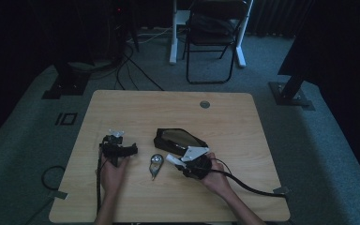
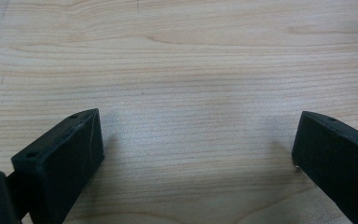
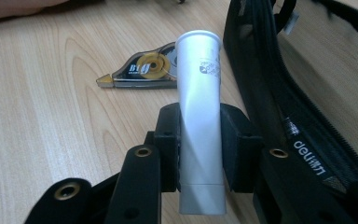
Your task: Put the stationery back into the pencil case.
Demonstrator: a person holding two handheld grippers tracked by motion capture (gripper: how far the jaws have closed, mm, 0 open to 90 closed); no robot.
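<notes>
A white tube (image 3: 199,116) with a small printed mark near its flared far end is sitting pinched at its middle between two black pads, pointing away over the table. It is lying just beside the black mesh pencil case (image 3: 279,93), along that case's open zipped edge. Its far end is reaching close to the correction tape roller (image 3: 144,67) near the case.

A light wooden table (image 1: 122,101) with rounded corners stands on grey-green carpet (image 1: 337,140) in a dim room. A round grommet (image 1: 205,104) sits near the tabletop's far edge. Beyond that edge stand a black folding chair (image 1: 213,35) and white desk legs (image 1: 173,33). Dark stand bases (image 1: 293,91) flank the table, and cables (image 1: 126,65) trail over the carpet.
</notes>
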